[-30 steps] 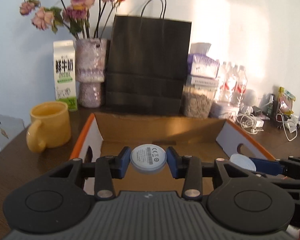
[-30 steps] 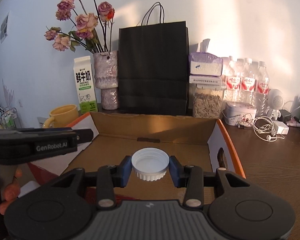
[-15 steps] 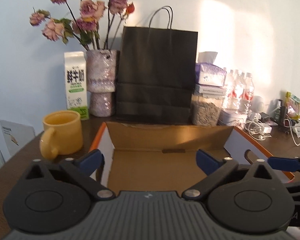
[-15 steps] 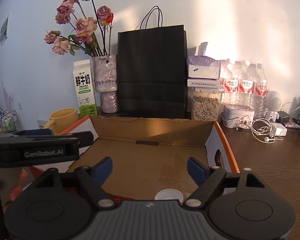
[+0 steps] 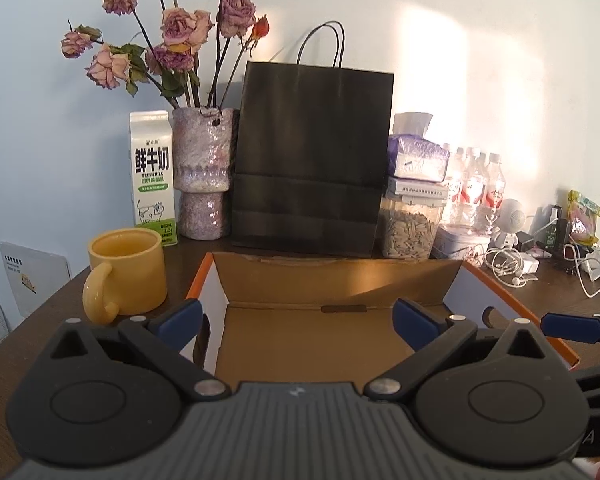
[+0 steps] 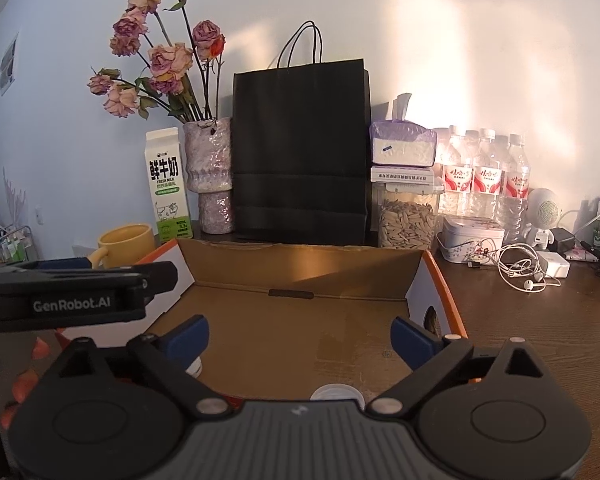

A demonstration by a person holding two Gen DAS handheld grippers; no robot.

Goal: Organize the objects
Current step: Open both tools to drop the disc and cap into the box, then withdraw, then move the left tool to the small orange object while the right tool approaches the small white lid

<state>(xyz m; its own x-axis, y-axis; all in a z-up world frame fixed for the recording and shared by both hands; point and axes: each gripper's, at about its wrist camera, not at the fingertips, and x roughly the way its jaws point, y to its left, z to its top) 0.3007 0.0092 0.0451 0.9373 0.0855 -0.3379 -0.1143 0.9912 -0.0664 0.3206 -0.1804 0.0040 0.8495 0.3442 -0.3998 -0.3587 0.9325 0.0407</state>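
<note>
An open cardboard box (image 5: 340, 276) with orange-edged white side flaps lies on the dark wooden table; it also shows in the right wrist view (image 6: 300, 264). My left gripper (image 5: 299, 320) is open and empty above the box's near part. My right gripper (image 6: 300, 334) is open and empty above the box too. A white cap (image 6: 336, 391) lies on the box floor just under my right gripper. A second white round object (image 6: 195, 367) peeks out beside the right gripper's left finger. The left gripper's body (image 6: 76, 294) shows at the left of the right wrist view.
Behind the box stand a black paper bag (image 5: 312, 160), a vase of dried roses (image 5: 202, 172), a milk carton (image 5: 153, 178), a seed jar with tissues on top (image 5: 412, 220) and water bottles (image 6: 484, 184). A yellow mug (image 5: 126, 276) sits left of the box. Cables and earphones (image 6: 524, 270) lie to the right.
Both grippers have opened and let go: the left dropped the round labelled disc, the right dropped the white cap, which now lies in the box. Both grippers have pulled back and up.
</note>
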